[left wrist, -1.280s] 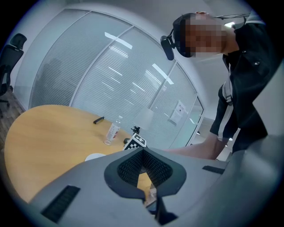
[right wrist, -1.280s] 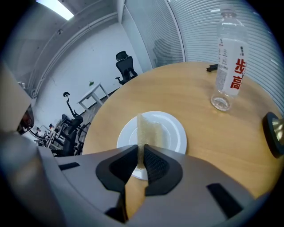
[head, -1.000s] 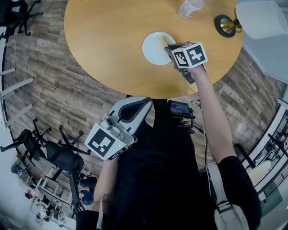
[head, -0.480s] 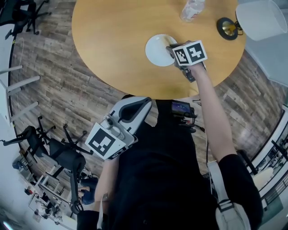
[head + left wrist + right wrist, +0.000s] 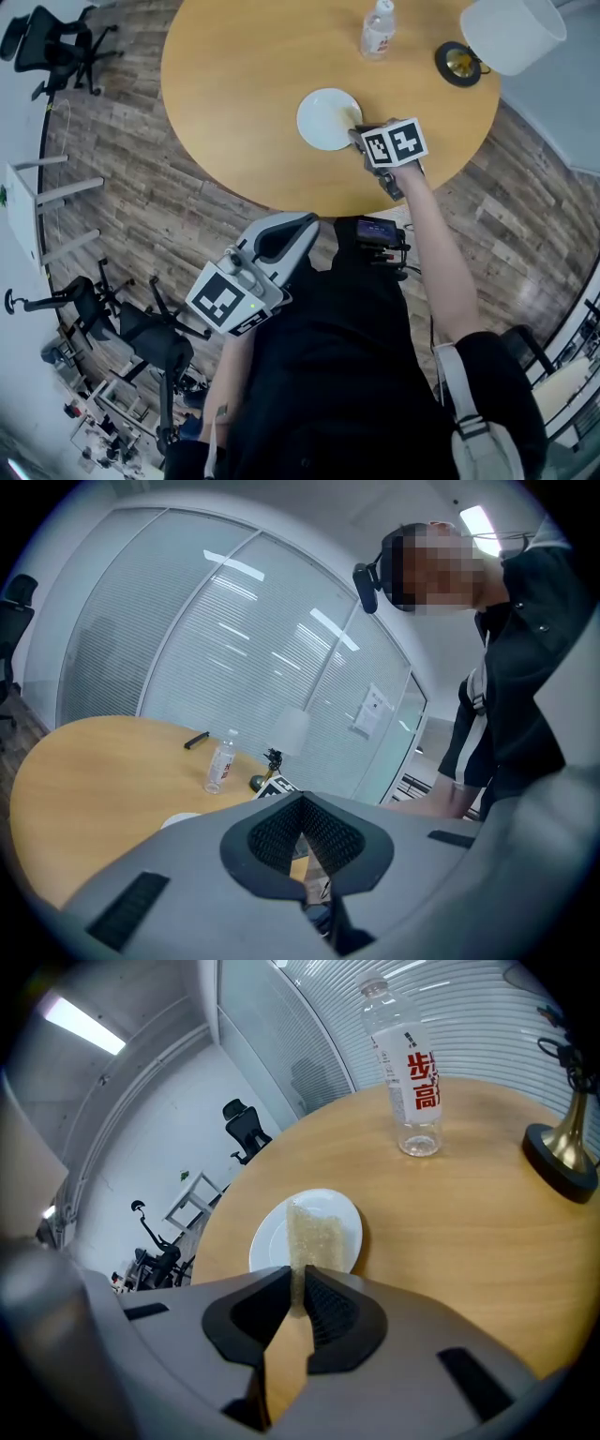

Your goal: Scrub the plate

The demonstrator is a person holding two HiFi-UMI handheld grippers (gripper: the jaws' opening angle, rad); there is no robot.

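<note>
A white plate [image 5: 326,118] [image 5: 272,1237] lies on the round wooden table [image 5: 244,84], near its front edge. My right gripper [image 5: 360,133] [image 5: 298,1274] is at the plate's right rim, shut on a thin beige scrubbing pad [image 5: 315,1236]. The pad's far end rests on the plate's surface. My left gripper [image 5: 251,267] [image 5: 302,801] is held low beside the person's body, off the table, with its jaws together and nothing between them. The plate's edge [image 5: 180,818] just shows in the left gripper view.
A clear water bottle [image 5: 378,29] [image 5: 411,1071] stands behind the plate. A lamp with a brass base [image 5: 457,63] [image 5: 564,1162] and white shade [image 5: 511,32] is at the back right. A small black object [image 5: 196,740] lies farther off. Office chairs [image 5: 141,328] stand on the floor.
The head view has shifted, so the table sits differently in frame. My right gripper stays at the plate's right side with the pad. The left gripper has hardly moved.
</note>
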